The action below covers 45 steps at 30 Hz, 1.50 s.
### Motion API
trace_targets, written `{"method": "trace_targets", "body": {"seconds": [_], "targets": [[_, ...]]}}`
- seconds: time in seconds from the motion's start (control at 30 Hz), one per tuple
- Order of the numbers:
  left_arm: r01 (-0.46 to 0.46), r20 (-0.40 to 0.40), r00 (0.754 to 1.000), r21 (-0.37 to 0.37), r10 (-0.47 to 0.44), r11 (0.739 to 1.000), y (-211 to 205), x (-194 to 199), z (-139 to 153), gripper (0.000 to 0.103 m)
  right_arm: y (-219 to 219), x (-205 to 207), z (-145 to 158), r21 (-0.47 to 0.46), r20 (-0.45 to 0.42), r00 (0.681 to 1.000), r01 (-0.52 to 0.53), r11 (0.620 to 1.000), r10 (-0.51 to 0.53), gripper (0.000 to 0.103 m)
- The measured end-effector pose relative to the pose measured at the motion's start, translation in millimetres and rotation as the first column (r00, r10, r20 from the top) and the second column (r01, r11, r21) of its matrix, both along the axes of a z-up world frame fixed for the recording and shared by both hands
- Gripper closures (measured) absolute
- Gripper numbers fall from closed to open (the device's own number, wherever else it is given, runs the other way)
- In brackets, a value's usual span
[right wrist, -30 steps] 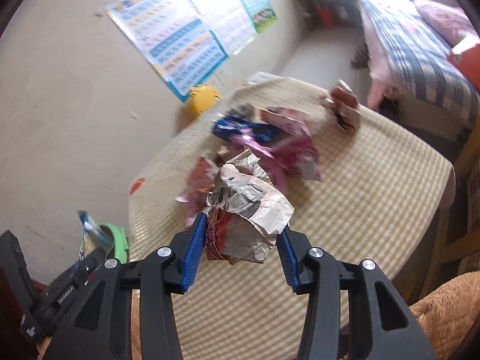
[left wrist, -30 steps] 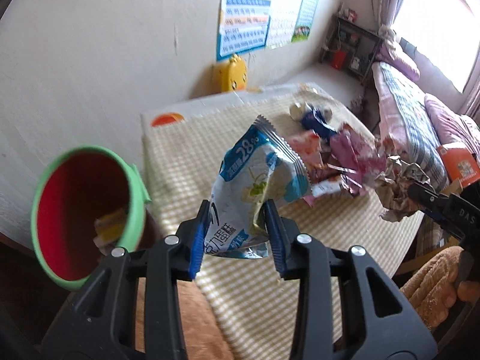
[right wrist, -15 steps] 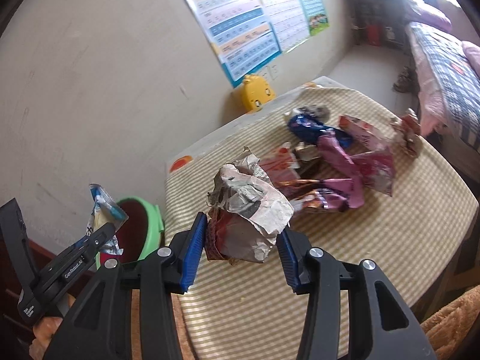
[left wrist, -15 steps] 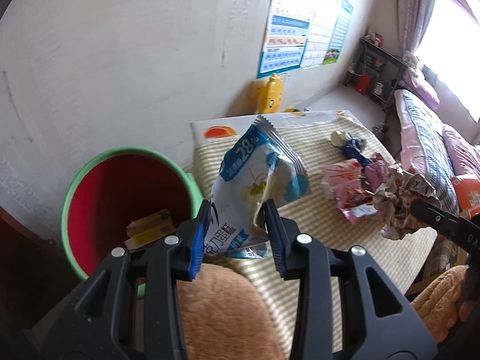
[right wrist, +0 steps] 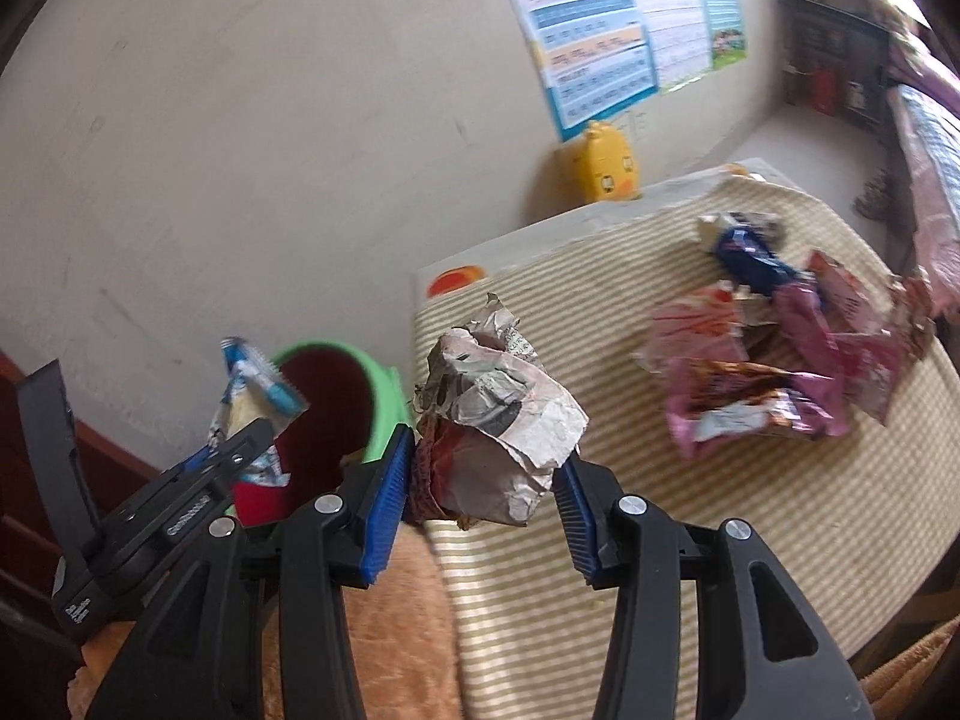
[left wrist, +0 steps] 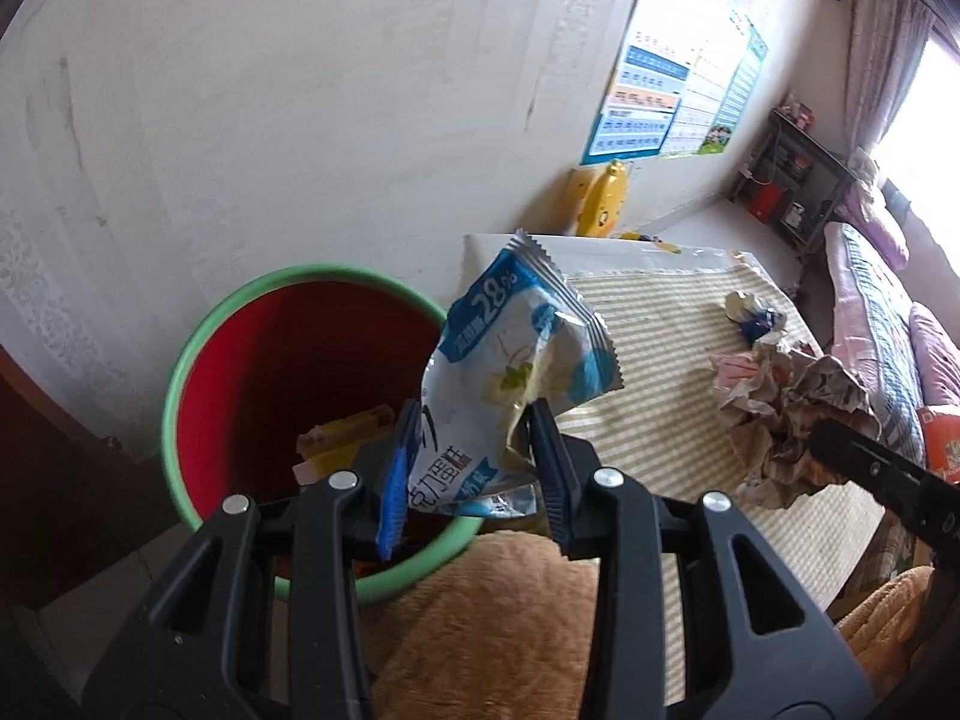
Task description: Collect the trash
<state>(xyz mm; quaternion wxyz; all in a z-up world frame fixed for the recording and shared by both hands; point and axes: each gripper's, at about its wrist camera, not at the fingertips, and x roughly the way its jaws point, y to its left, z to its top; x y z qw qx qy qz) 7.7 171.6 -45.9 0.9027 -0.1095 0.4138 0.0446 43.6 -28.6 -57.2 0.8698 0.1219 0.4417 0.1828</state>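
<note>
Within a second the bin (left wrist: 288,396) had swung from the frame's edge to directly beneath the left gripper (left wrist: 471,456), its jaws pinching the blue snack bag (left wrist: 510,372) over the bin's near rim, ready to drop. The right gripper (right wrist: 486,480) clamped crumpled newspaper (right wrist: 498,414) over the worktop (right wrist: 720,510) beside the bin.

Home bedroom, bed with pink pillows (left wrist: 864,222) by curtained window, wall charts (left wrist: 645,102), cloth-covered table (left wrist: 654,384)

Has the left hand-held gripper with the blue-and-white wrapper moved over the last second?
Yes. The left hand-held gripper, shut on the blue-and-white wrapper, has swung off the striped table toward the green-rimmed bin, whose opening now lies just behind the wrapper.
</note>
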Motion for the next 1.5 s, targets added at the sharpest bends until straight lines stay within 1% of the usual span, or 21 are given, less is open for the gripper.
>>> {"method": "trace_targets", "body": {"seconds": [0.1,0.2,0.3,0.6,0.8,0.97,1.2,1.33,1.4,1.43,1.47,1.5], "targets": [[-0.034,-0.005,0.999,0.016,0.034,0.999,13,-2,-3,0.068,22,3,0,0.000,-0.004,0.999,-0.047,0.999,0.047,0.059],[-0.068,-0.018,0.997,0.015,0.069,0.998,26,-2,-7,0.068,44,5,2,0.000,-0.001,0.996,-0.094,0.996,0.094,0.059],[-0.098,-0.029,0.995,0.028,0.099,0.995,37,-4,-10,0.068,59,7,1,-0.002,0.004,0.992,-0.126,0.992,0.126,0.059],[-0.187,-0.053,0.980,0.073,0.191,0.980,68,-10,-18,0.068,84,19,-7,0.016,-0.020,0.985,-0.172,0.985,0.173,0.059],[-0.210,-0.077,0.973,0.076,0.216,0.975,80,-10,-27,0.068,101,27,-16,0.015,-0.039,0.978,-0.207,0.978,0.207,0.058],[-0.236,-0.087,0.967,0.061,0.241,0.970,89,-12,-33,0.068,118,32,-24,0.013,-0.059,0.969,-0.241,0.971,0.241,0.058],[-0.263,-0.110,0.957,0.071,0.269,0.962,101,-11,-39,0.068,134,36,-31,0.008,-0.070,0.959,-0.274,0.962,0.274,0.058],[-0.290,-0.103,0.950,0.073,0.296,0.954,105,-13,-38,0.067,144,40,-35,0.027,-0.099,0.949,-0.299,0.954,0.300,0.056],[-0.297,-0.100,0.948,0.075,0.303,0.952,106,-13,-37,0.062,149,41,-34,0.030,-0.096,0.946,-0.309,0.950,0.311,0.054],[-0.300,-0.099,0.947,0.077,0.307,0.951,107,-14,-36,0.060,152,42,-33,0.032,-0.092,0.943,-0.319,0.947,0.320,0.047],[-0.304,-0.097,0.945,0.077,0.311,0.949,108,-14,-36,0.051,154,42,-32,0.037,-0.086,0.941,-0.324,0.945,0.326,0.042],[-0.313,-0.097,0.943,0.073,0.319,0.947,109,-15,-36,0.044,155,42,-30,0.041,-0.079,0.941,-0.325,0.945,0.328,0.039]]}}
